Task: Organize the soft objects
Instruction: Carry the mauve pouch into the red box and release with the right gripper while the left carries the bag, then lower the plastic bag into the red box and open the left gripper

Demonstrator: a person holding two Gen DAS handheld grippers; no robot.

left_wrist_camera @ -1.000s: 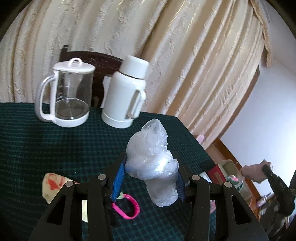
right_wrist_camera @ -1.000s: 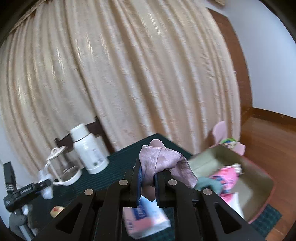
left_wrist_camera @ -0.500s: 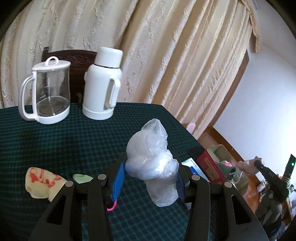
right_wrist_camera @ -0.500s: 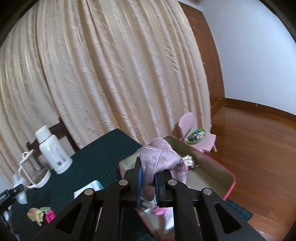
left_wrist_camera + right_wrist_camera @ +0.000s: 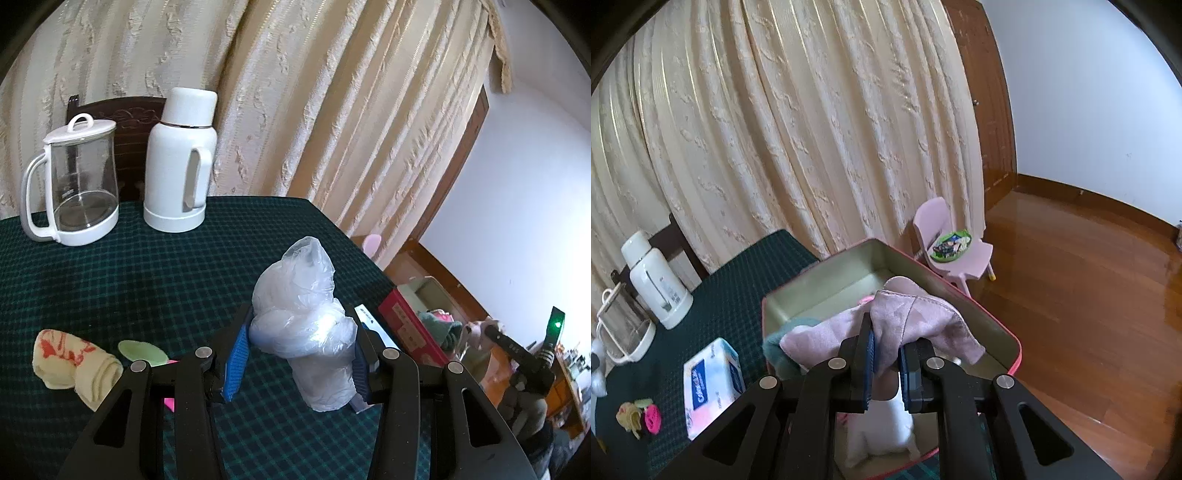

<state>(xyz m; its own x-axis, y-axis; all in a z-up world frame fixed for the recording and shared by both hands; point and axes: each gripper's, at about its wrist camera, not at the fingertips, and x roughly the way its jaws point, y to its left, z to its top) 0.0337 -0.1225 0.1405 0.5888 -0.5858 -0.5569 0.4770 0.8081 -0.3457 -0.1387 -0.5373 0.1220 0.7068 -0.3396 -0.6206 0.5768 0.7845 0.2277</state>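
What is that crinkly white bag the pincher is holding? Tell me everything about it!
It is a crumpled, see-through whitish plastic bag, scrunched into a lumpy bundle with shiny wrinkles. Its top rises to a loose, thinner peak, and its lower end hangs down as a rounded stub. The left tool squeezes its middle between two blue pads, holding it upright above the dark green checked tablecloth. Only the pads seem to touch it.

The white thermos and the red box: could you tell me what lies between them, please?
Only bare green checked tablecloth between white thermos and red box, in the right wrist view.
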